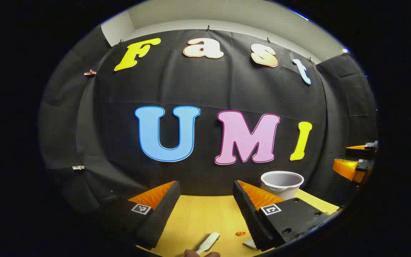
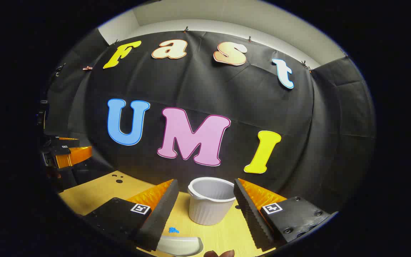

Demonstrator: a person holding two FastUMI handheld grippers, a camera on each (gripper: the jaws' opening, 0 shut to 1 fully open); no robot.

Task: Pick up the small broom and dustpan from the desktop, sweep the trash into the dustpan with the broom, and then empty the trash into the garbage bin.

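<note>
— Left gripper (image 1: 205,214)? 
— Spread wide above the yellow desktop (image 1: 198,217), pinching nothing. Small broom's white handle (image 1: 208,242) lay low between the fingers, an orange scrap (image 1: 240,233) just beside.
— Right gripper (image 2: 205,214)? 
— Also spread, empty. Faced the white garbage bin (image 2: 211,200), standing upright on the desktop. White dustpan (image 2: 180,246) lay near the left finger, blue scrap (image 2: 173,230) just behind it.

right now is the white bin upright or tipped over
Upright. In the right gripper view the white bin stands on its base on the yellow desktop with its open rim facing up; what it holds cannot be told.
</note>
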